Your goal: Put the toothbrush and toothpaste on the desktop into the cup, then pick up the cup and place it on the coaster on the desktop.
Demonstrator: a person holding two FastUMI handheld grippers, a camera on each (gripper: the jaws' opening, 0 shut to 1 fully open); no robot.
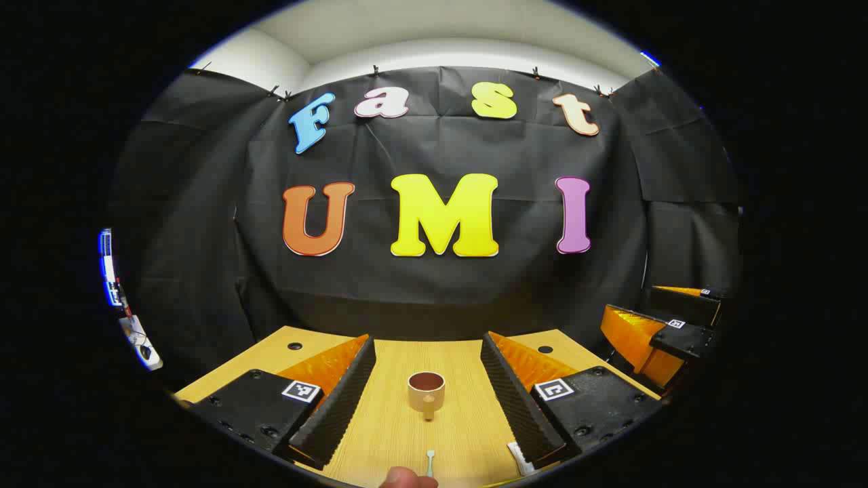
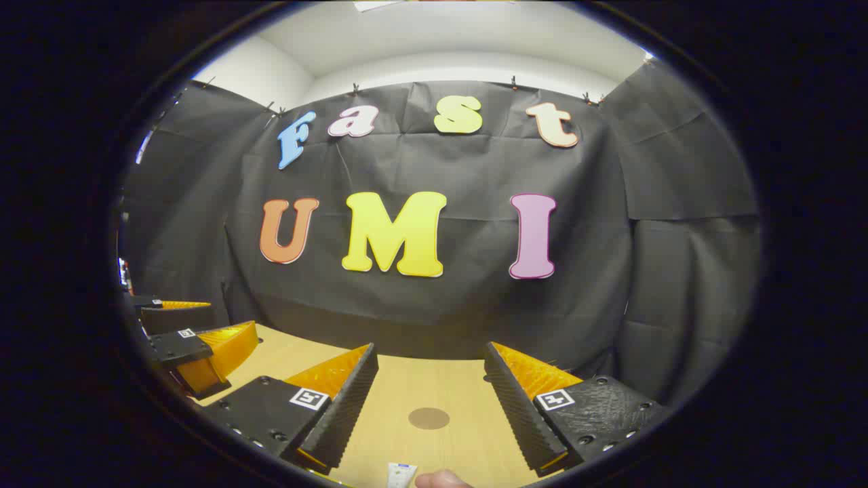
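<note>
Standing upright on the wooden desktop, the cup is the landmark: a tan mug with a dark inside, its handle turned toward the camera in the left gripper view; whether anything lies in it cannot be told from this angle. Nearer the camera than the cup, the toothbrush lies flat on the desktop, apart from the cup. To the right of the cup and nearer the camera, a white end of what seems to be the toothpaste peeks out beside one finger; in the right gripper view a white tube end with writing too small to read shows at the bottom edge. The round brown coaster lies bare on the desktop in the right gripper view.

The left gripper has its jaws spread wide, the cup framed between them, touching neither. The right gripper is likewise spread wide, grasping nothing, with the coaster between its fingers. Square black-and-white markers sit on each finger block
</note>
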